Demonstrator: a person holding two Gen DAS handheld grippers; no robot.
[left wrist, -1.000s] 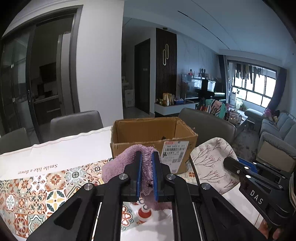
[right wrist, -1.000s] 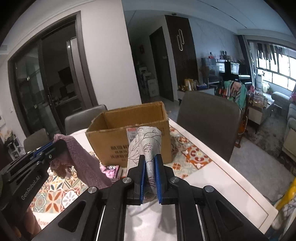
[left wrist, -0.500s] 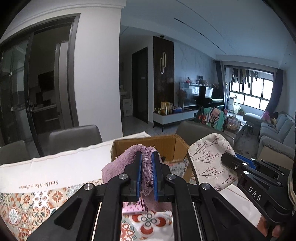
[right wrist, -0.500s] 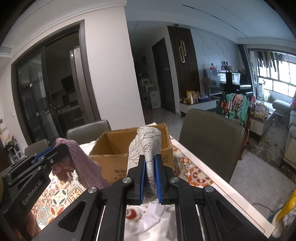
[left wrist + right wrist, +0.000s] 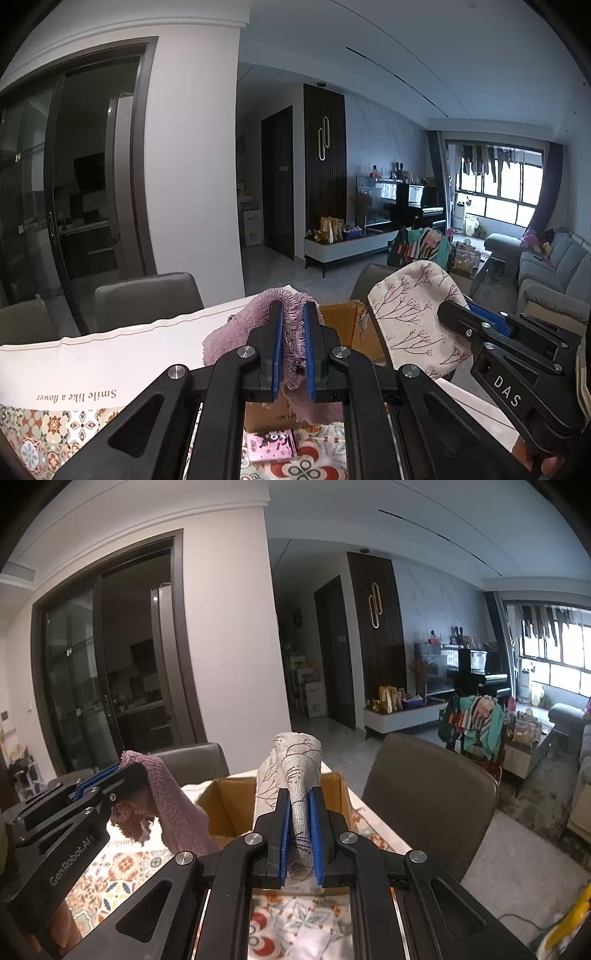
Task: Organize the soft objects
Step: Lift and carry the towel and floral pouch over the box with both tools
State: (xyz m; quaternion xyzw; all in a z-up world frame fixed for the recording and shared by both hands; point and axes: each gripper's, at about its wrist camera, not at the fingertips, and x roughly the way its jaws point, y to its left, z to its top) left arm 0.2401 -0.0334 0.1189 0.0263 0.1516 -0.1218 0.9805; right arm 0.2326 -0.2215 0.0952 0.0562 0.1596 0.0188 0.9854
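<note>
Two cloths held aloft | left gripper [image 5: 293, 347] clamped on fuzzy purple towel [image 5: 236, 332] | right gripper [image 5: 298, 834] clamped on branch-printed beige fabric [image 5: 295, 768] | step: carried above open brown cardboard box [image 5: 225, 808], apparently | next: lowered inside, released.

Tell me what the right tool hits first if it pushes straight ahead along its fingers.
Probably the open cardboard box: it sits directly beyond the right tool, which is shut on the branch-print cloth. The hanging cloth would likely touch it first; depth is unclear.
</note>
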